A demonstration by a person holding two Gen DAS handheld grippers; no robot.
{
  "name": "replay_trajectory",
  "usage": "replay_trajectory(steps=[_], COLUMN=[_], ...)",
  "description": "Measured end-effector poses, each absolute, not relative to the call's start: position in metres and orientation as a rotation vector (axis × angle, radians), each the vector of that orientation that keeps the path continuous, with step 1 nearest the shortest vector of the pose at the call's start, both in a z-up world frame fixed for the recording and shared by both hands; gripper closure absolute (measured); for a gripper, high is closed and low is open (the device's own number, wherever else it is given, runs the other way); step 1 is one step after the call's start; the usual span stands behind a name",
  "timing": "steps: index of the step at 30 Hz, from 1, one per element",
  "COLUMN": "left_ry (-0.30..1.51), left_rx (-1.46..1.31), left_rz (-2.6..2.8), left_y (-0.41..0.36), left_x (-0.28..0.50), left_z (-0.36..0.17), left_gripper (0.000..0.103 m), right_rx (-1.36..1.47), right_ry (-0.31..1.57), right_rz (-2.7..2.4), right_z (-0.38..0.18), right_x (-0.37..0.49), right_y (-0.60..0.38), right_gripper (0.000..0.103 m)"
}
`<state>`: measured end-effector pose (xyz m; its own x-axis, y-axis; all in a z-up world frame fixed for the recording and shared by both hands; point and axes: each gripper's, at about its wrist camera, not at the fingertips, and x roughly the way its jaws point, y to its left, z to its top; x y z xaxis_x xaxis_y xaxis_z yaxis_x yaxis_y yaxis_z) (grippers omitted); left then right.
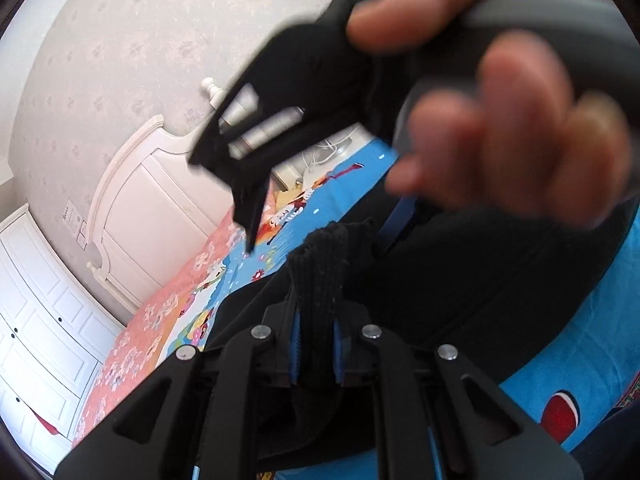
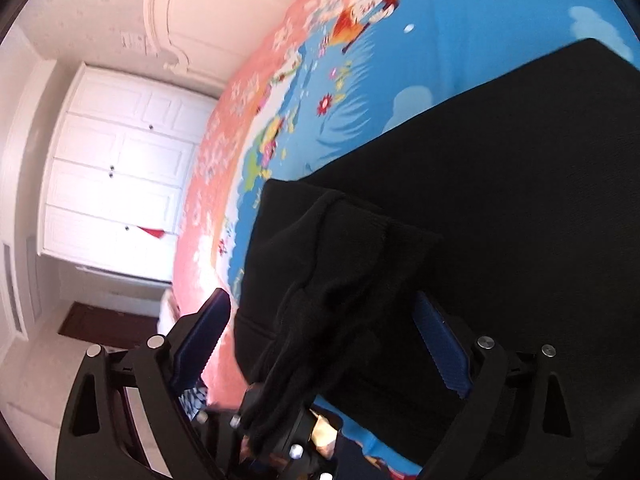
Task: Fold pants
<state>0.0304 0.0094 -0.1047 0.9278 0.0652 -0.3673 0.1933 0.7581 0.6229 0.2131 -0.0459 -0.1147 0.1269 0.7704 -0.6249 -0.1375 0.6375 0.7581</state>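
Observation:
Black pants [image 1: 460, 280] lie spread on the blue cartoon bedsheet [image 1: 580, 340]. My left gripper [image 1: 316, 312] is shut on a ribbed black cuff [image 1: 324, 264] that stands up between its blue pads. In the left wrist view a blurred hand [image 1: 500, 120] holds my right gripper [image 1: 250, 232] above the pants, seen edge-on. In the right wrist view my right gripper [image 2: 320, 300] is open wide. A bunched ribbed fold of the pants [image 2: 340, 260] hangs in the gap, with both blue pads clear of it. The rest of the pants [image 2: 500, 180] lies flat beyond.
The sheet [image 2: 400, 60] has a pink flowered band [image 2: 224, 140] along its edge. A white headboard [image 1: 152, 184] stands at the bed's end. White wardrobe doors [image 2: 120, 160] line the wall, with floor beside the bed. White cables [image 1: 324, 156] lie past the sheet's far corner.

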Motion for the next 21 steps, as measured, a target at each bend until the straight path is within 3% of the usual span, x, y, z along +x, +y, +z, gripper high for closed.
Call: replay_trajectory(steps=[1,3,5,12,21], left_ry=[0.380,0.378,0.382,0.329,0.386], left_rx=[0.708,0.722,0.745,0.765,0.781], left_rz=[-0.075,-0.081,-0.069,-0.140,-0.218], left_y=[0.012,0.012,0.011,-0.030,-0.060], left_x=[0.030,0.031,0.039,0.049,0.064], left_z=[-0.104,-0.105,-0.108,-0.109,-0.137], left_gripper=[0.091,0.091,0.091,0.091,0.090], right_rx=[0.595,0.521,0.472,0.445,0.391], right_ry=[1.289,1.290,1.262,1.125,1.138], right_rz=[0.733,0.732,0.739,0.722,0.664], right_z=[-0.117,-0.120,-0.116,-0.097,-0.127], right_x=[0.217,0.228,0.232,0.231,0.236], right_y=[-0.038,-0.023,-0.019,-0.067,-0.105], right_gripper=[0.022,0.062,0.075,0.081,0.082])
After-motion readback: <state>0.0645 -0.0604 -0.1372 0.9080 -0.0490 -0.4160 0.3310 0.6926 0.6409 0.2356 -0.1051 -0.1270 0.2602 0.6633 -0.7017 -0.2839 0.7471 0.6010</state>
